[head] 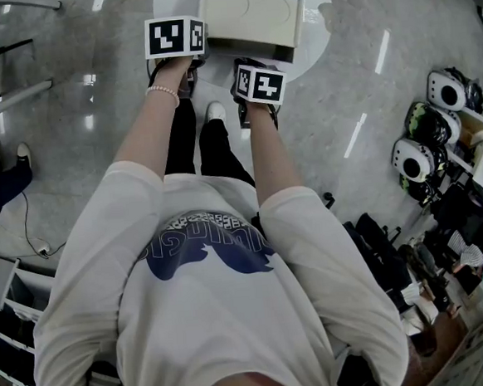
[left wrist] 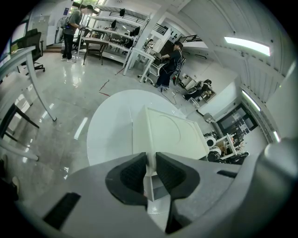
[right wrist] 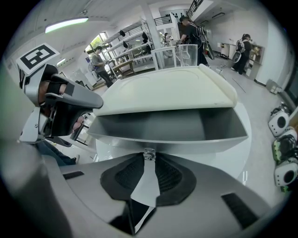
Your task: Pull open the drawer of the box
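Note:
A cream box [head: 248,17] stands on a round white table [head: 314,53], in front of the person. In the right gripper view its drawer [right wrist: 167,128] is pulled out under the lid [right wrist: 172,88], and the grey inside shows bare. My right gripper [right wrist: 149,160] is shut on the small metal pull [right wrist: 149,154] at the middle of the drawer's front. My left gripper [left wrist: 150,169] is shut on the near left corner edge of the box [left wrist: 172,132]. From the right gripper view that left gripper [right wrist: 60,104] sits at the box's left side.
Helmets [head: 413,158] lie on a shelf to the right of the person. A clear container [right wrist: 179,56] stands behind the box. People stand at workbenches far off [left wrist: 72,28]. One person sits beyond the table [left wrist: 170,65]. Polished floor [head: 77,118] surrounds the table.

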Tool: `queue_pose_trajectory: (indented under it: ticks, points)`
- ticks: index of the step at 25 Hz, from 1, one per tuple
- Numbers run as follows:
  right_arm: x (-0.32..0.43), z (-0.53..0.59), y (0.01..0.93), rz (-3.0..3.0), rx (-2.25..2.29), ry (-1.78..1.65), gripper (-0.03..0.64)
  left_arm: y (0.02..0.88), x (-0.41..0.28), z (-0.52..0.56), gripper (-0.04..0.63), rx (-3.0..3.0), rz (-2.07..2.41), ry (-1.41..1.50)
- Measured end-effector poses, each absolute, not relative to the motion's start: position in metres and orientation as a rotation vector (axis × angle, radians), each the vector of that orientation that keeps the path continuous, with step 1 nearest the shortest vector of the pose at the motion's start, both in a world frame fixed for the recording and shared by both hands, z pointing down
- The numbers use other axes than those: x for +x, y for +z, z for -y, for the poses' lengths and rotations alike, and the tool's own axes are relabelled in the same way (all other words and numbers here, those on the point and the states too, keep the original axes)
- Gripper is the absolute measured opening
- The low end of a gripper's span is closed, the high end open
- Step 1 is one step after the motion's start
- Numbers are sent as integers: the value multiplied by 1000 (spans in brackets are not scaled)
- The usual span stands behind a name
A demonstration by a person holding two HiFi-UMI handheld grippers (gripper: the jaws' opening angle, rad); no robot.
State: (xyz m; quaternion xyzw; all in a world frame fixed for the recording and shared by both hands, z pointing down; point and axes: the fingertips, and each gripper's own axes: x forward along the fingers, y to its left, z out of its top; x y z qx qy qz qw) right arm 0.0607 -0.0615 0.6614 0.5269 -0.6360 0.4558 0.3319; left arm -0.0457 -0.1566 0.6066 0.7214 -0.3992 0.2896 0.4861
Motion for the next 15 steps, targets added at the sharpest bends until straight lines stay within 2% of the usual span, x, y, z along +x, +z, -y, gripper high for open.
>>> queue_pose_trajectory:
  ticks: [15]
  points:
    - [57,46,661,1668,1362,1196,69,606,-47,157,71,1751,978,703]
